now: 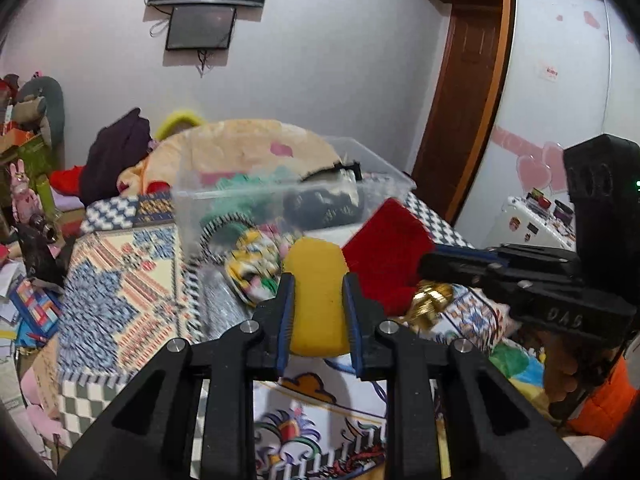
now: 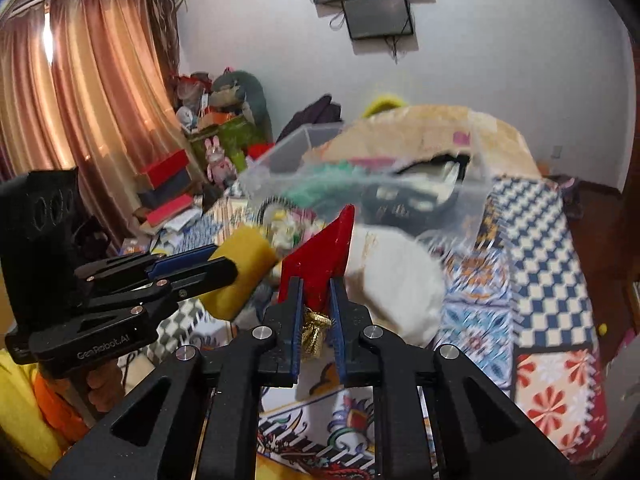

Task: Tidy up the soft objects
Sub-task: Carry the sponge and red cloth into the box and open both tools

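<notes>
Left gripper (image 1: 319, 298) clamped on a yellow sponge (image 1: 318, 280) — blue pads press both its sides, and it sticks out past the fingertips above the patterned bedspread (image 1: 120, 280). In the right wrist view the same sponge (image 2: 240, 276) shows at the end of the left gripper (image 2: 224, 266), coming in from the left side.

Right gripper (image 2: 316, 304) pinched on a red cloth piece (image 2: 320, 256) with a gold trim bit (image 2: 316, 330) hanging between the jaws. In the left view the red piece (image 1: 386, 248) sits just right of the sponge, with the right gripper (image 1: 430, 266) entering from the right.

Clear plastic bin (image 1: 280, 192) sits on the bed just beyond both grippers — green fluffy stuff (image 1: 240, 184) and a dark item (image 1: 320, 208) inside, blurred. A white fluffy thing (image 2: 396, 280) lies beside the red piece, in front of the bin (image 2: 360, 176).
</notes>
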Demonstrator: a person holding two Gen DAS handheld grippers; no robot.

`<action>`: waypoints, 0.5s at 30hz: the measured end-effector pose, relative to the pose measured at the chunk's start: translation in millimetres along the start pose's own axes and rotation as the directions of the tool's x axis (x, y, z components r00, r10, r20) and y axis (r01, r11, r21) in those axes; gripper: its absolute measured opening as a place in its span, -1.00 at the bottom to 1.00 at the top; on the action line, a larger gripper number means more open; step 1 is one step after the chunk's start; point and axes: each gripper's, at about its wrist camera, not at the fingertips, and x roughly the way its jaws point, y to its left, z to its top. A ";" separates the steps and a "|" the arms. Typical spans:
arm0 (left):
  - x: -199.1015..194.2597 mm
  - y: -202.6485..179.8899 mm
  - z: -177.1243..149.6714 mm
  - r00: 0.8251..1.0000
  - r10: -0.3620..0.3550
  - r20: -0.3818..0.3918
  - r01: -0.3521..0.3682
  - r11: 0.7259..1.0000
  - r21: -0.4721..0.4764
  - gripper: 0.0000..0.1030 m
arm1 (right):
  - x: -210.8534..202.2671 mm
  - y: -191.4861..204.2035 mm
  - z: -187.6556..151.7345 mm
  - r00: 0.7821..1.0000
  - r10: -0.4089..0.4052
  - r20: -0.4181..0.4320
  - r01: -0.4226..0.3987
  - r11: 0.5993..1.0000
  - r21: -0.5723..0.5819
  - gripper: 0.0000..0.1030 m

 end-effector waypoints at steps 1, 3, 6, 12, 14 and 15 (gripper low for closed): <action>-1.9 1.5 4.8 1.000 0.006 0.012 -0.006 1.000 0.000 -0.55 | -4.5 -1.0 4.9 1.000 -0.010 0.018 0.010 1.000 -0.002 -0.77; -5.1 4.1 15.4 0.999 0.026 0.041 -0.027 1.000 0.004 -0.55 | -9.9 -1.7 12.0 0.999 -0.026 0.044 0.027 1.000 -0.013 -0.77; -8.9 7.9 31.7 0.994 0.061 0.089 -0.062 0.998 0.014 -0.55 | -16.2 -5.0 25.8 0.994 -0.058 0.091 0.060 0.998 -0.027 -0.77; -6.9 17.3 59.3 0.983 0.101 0.154 -0.106 0.994 0.021 -0.55 | -19.9 -14.8 54.3 0.980 -0.096 0.175 0.100 0.995 -0.016 -0.77; -2.9 20.8 67.9 0.978 0.123 0.170 -0.129 0.991 0.024 -0.55 | -21.5 -17.0 63.0 0.973 -0.113 0.203 0.119 0.993 -0.016 -0.77; -0.3 22.6 71.1 0.976 0.130 0.176 -0.136 0.990 0.025 -0.55 | -21.7 -17.1 67.7 0.969 -0.121 0.217 0.127 0.992 -0.017 -0.77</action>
